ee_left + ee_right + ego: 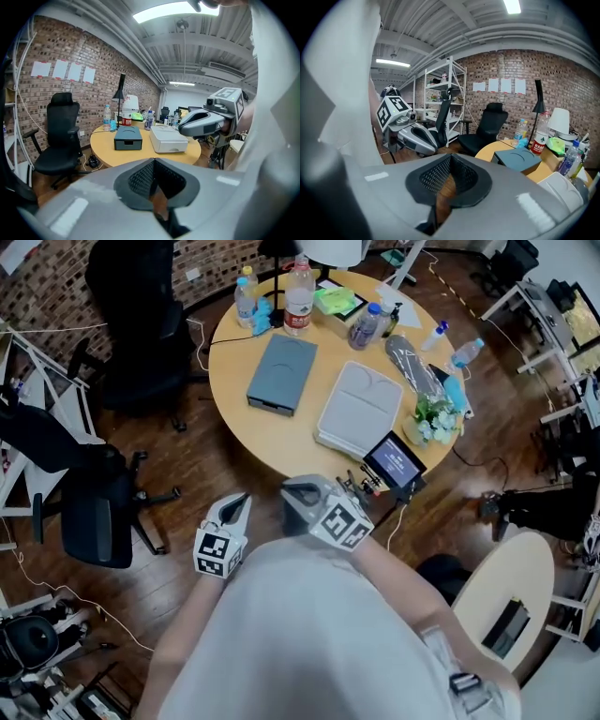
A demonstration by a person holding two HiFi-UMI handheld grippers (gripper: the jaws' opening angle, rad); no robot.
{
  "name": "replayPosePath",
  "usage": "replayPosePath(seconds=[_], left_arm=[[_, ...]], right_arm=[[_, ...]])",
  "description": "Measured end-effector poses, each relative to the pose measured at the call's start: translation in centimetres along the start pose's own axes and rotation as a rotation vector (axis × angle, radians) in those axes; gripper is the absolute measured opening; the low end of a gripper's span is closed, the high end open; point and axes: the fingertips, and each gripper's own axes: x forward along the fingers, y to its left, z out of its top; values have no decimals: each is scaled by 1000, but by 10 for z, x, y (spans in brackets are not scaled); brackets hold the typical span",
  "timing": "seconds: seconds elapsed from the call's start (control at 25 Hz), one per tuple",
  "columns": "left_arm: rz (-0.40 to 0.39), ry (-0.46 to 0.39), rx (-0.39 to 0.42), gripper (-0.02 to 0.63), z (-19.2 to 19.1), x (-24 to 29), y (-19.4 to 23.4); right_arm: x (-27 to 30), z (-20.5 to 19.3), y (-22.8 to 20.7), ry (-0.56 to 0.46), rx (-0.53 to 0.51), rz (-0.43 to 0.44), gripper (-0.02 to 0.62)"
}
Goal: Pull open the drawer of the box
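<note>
Grey and pressed shut, your left claw (236, 510) and right claw (298, 495) hang empty close to your body, just short of the round tabletop (281, 451). Farther on, the blue-grey box (281, 373) lies on it, its drawer (127, 143) closed, beside a white case (361, 407).

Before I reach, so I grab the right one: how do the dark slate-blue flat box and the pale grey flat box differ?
The dark slate-blue flat box is darker and has a smaller top than the pale grey flat box. In the head view it lies left of the pale box, nearer the clear plastic bottles. Both lie flat, closed, on the round wooden table.
</note>
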Motion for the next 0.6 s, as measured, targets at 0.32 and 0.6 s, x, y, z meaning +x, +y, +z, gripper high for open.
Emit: replayPosePath(seconds=[0.32,0.6], left_arm=[[-8,69,-5,5,4,54,37],[-52,120,136,5,13,105,58]], right_arm=[[6,-11,-48,7,81,-71,2],[9,-18,-80,60,75,-116,2]])
